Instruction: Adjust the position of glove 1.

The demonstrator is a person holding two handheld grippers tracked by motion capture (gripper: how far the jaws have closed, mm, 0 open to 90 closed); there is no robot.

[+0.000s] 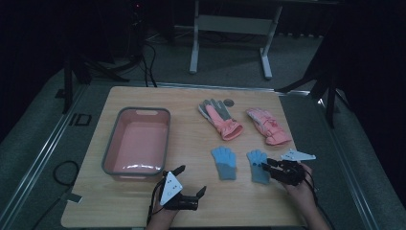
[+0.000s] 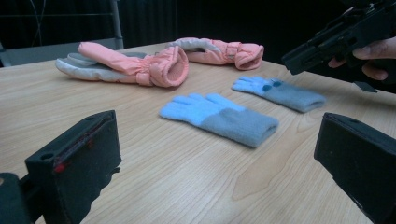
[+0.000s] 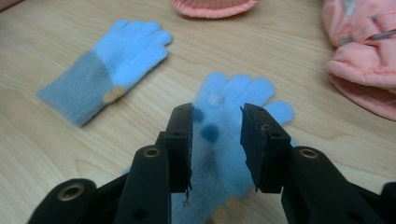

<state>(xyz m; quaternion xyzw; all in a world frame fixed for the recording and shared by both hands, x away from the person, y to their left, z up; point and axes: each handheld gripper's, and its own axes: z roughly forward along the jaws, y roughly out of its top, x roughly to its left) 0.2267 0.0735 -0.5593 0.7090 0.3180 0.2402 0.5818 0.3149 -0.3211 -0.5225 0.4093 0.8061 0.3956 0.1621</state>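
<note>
Right gripper (image 1: 265,164) poised over right blue glove (image 3: 233,140), jaws part open, nothing clamped; glove flat on table (image 1: 191,143), just beside left blue glove (image 1: 224,162); left gripper (image 1: 190,180) low near front edge, jaws wide apart, empty; two pink gloves (image 1: 222,120) farther back; pink bin (image 1: 138,141) at left.

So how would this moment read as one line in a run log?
right tool: open, over blue glove, nothing held | left tool: open, idle near pink bin | second blue glove: flat on table
</note>
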